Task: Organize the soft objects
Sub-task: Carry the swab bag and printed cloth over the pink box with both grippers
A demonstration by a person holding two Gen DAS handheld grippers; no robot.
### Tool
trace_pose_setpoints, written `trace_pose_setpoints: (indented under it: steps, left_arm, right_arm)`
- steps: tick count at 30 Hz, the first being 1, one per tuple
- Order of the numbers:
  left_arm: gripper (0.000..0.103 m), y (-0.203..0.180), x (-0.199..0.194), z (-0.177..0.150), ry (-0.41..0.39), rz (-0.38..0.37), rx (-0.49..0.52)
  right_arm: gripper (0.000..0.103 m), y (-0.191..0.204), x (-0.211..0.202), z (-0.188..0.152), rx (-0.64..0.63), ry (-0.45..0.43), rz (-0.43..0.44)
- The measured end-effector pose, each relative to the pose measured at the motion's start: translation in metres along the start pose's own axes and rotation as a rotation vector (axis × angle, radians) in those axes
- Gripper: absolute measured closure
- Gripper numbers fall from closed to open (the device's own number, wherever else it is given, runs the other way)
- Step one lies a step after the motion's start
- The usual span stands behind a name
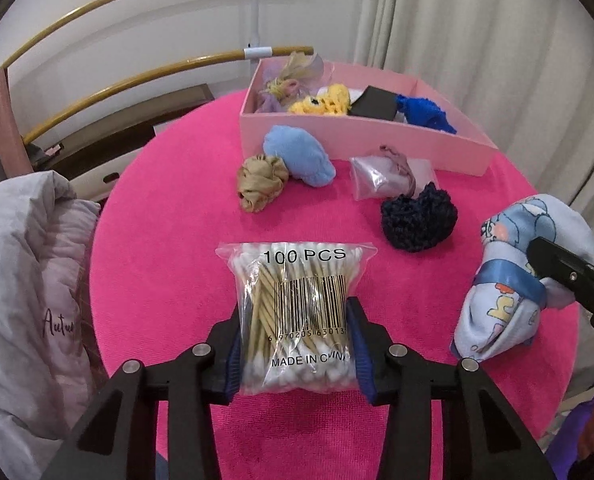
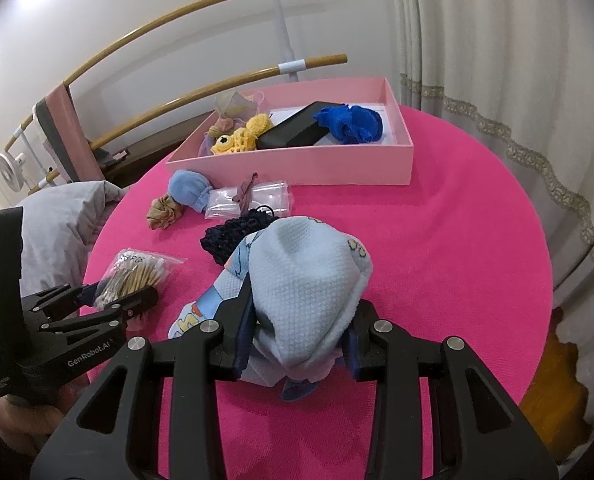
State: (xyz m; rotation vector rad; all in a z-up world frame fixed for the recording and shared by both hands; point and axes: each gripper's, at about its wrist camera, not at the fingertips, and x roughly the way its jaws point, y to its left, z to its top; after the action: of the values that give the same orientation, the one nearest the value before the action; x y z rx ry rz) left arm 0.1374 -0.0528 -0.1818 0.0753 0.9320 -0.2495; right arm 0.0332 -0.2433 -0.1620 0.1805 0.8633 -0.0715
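My left gripper (image 1: 295,344) is shut on a clear bag of cotton swabs (image 1: 297,312) low over the pink round table (image 1: 157,240). My right gripper (image 2: 301,340) is shut on a light blue printed cloth bundle (image 2: 305,288), also in the left wrist view (image 1: 525,276) at the table's right edge. A pink box (image 1: 357,140) at the back holds a yellow crochet toy (image 1: 325,104), a black case (image 1: 373,108), a blue cloth (image 1: 425,114) and a hair tie bundle (image 1: 293,76). In front of it lie a blue plush (image 1: 301,156), a tan scrunchie (image 1: 261,182), a clear pouch (image 1: 393,172) and a dark navy knit (image 1: 419,220).
A grey jacket (image 1: 25,280) hangs over a chair at the left edge of the table. Curved wooden rails (image 1: 137,76) and a white post stand behind the table. Curtains (image 2: 497,80) hang at the right. In the right wrist view the left gripper (image 2: 109,300) is at the left.
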Motion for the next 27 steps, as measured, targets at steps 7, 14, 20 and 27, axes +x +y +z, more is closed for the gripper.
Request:
trace_pose_setpoints:
  steps: [7, 14, 20, 27]
  left_arm:
    - [0.062, -0.002, -0.019, 0.009, -0.035, 0.007, 0.009]
    - [0.062, -0.002, -0.033, 0.035, -0.088, 0.016, 0.018]
    - [0.062, -0.002, -0.043, 0.067, -0.147, 0.01, 0.019]
    - [0.062, 0.004, -0.052, 0.108, -0.214, 0.0, 0.006]
  right_arm:
    - [0.069, 0.004, -0.013, 0.009, -0.023, -0.029, 0.002]
    - [0.069, 0.006, -0.021, 0.032, -0.058, -0.067, -0.009]
    - [0.069, 0.002, -0.024, 0.065, -0.082, -0.116, -0.033]
    - [0.069, -0.001, -0.023, 0.116, -0.106, -0.17, -0.057]
